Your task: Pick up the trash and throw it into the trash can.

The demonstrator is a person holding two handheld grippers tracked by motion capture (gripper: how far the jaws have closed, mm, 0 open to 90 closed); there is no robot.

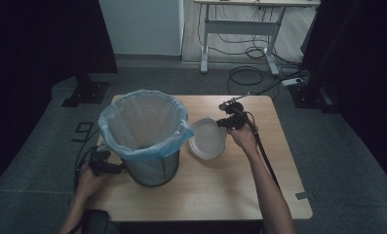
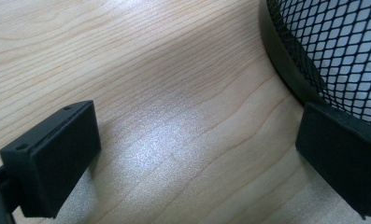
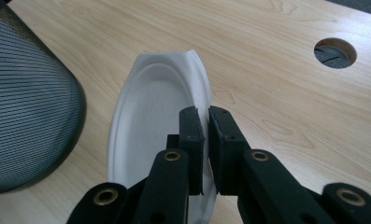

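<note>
I am holding my right gripper (image 3: 205, 135) clenched on the rim of a white paper plate (image 3: 150, 112); the two black jaws are pinching the plate's right edge between them, and the plate is standing tilted, its near edge lifted off the wooden table (image 3: 276, 70). In the high view the plate (image 1: 208, 139) is lying just beside the mesh wastebasket (image 1: 149, 141), between the basket and my right hand (image 1: 243, 138), with the right gripper (image 1: 226, 123) gripping its far right rim. The basket is carrying a pale blue bag liner (image 1: 145, 119) folded over its lip. I am keeping my left gripper (image 2: 192, 154) released, its jaws spread wide over bare tabletop (image 2: 127, 70), and the right-hand jaw is sitting just beside the basket's dark base (image 2: 286, 70); whether it is touching I cannot tell. My left hand (image 1: 89, 179) is resting at the table's near left edge.
</note>
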